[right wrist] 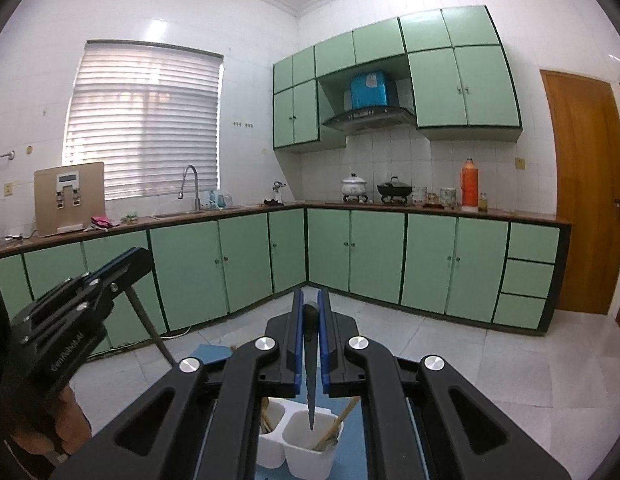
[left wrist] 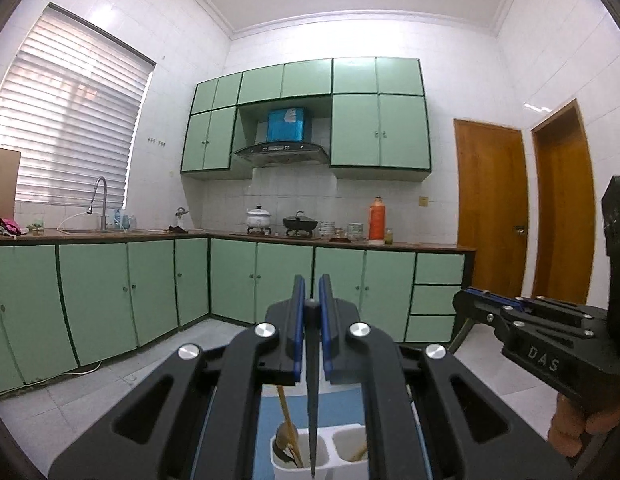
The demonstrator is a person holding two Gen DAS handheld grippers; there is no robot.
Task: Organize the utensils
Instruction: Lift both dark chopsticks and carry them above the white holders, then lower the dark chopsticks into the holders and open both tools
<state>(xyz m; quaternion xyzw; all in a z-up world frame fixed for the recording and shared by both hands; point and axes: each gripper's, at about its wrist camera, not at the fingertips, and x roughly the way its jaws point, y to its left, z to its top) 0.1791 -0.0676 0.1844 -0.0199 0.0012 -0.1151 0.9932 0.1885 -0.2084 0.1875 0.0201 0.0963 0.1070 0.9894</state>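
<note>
My left gripper is shut on a thin dark utensil. The utensil hangs straight down, its tip over the left compartment of a white two-compartment holder. That compartment holds a wooden spoon. My right gripper is shut on a second dark utensil, whose tip hangs above the right compartment of the holder. Wooden sticks lean in that compartment. Each view also shows the other gripper from the side: the right gripper and the left gripper, each with its utensil hanging below.
A blue mat lies under the holder. Green cabinets line two walls beyond a tiled floor. The counter carries a sink faucet, pots and an orange flask. Wooden doors stand at the right.
</note>
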